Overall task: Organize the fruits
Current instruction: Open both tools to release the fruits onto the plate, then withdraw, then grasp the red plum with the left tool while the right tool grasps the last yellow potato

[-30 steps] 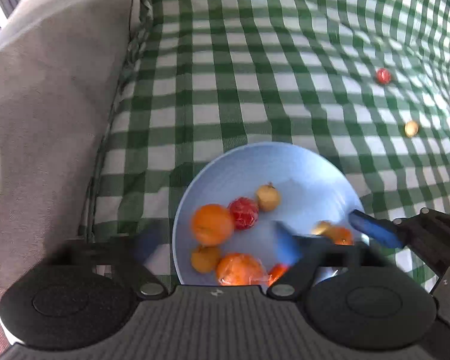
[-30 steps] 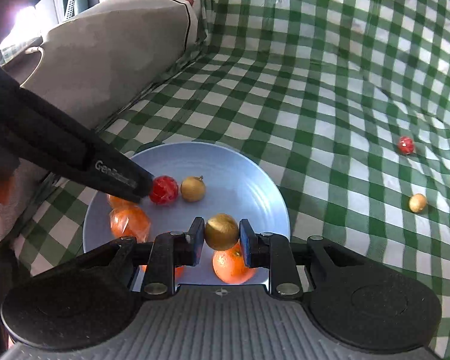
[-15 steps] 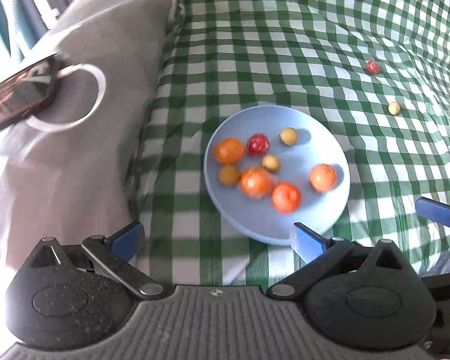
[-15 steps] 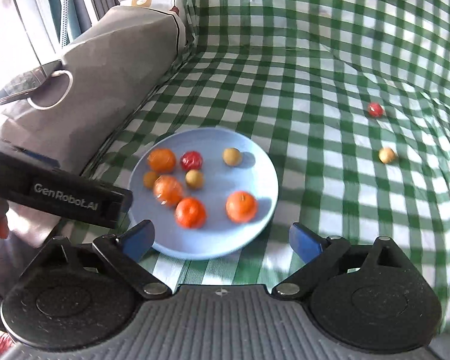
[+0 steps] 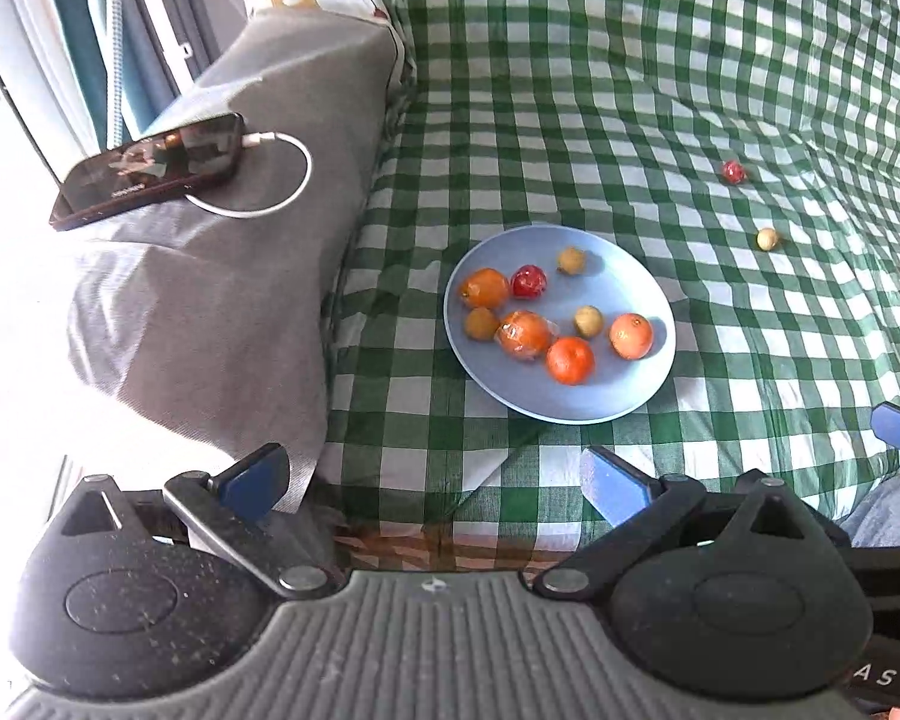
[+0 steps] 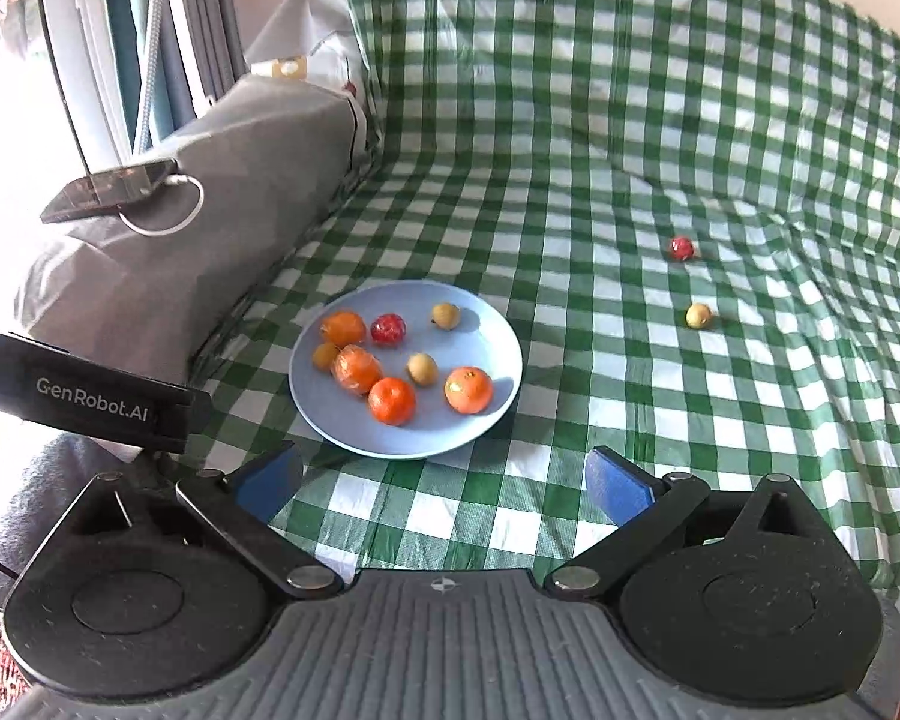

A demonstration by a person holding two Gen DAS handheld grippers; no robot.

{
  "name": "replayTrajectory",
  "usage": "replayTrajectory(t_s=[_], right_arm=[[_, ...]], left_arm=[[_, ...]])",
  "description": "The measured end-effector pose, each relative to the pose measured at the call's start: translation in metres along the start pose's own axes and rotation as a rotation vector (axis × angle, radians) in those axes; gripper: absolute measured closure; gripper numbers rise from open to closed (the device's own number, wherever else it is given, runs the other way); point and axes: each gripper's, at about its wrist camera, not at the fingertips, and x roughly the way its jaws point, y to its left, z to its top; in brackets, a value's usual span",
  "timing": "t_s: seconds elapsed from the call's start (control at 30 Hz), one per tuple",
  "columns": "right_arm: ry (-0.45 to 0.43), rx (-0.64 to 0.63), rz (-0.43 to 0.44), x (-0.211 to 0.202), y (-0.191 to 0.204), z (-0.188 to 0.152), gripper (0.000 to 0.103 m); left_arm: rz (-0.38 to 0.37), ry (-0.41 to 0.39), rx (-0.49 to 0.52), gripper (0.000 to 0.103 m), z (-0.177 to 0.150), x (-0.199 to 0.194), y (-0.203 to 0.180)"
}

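Observation:
A light blue plate (image 5: 600,396) (image 6: 492,324) sits on the green checked cloth and holds several fruits: oranges (image 5: 570,360) (image 6: 468,389), a red fruit (image 5: 529,282) (image 6: 388,329) and small yellow ones (image 5: 588,321) (image 6: 422,368). A loose red fruit (image 5: 733,171) (image 6: 681,248) and a loose yellow fruit (image 5: 767,239) (image 6: 698,315) lie on the cloth, right of the plate. My left gripper (image 5: 432,480) is open and empty, well short of the plate. My right gripper (image 6: 444,480) is open and empty, just short of the plate.
A grey cushion (image 5: 222,300) (image 6: 222,192) lies left of the plate, with a phone (image 5: 150,171) (image 6: 111,186) and white cable on it. The left gripper's body (image 6: 90,399) shows at the left of the right wrist view. A window stands behind the cushion.
My right gripper let go of a small yellow fruit onto the plate and opened. Both grippers pulled back and up from the plate.

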Motion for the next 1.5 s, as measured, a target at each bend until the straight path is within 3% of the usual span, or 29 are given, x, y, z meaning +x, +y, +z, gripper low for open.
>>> replayTrajectory(t_s=[0.47, 1.5], right_arm=[[-0.051, 0.003, 0.017, -0.025, -0.002, -0.009, 0.003], [0.034, 0.054, 0.036, 0.011, -0.014, -0.014, 0.003]], left_arm=[[0.011, -0.048, 0.029, 0.000, -0.008, -0.025, -0.009], [0.025, 0.043, 0.058, 0.000, 0.001, 0.014, -0.015]])
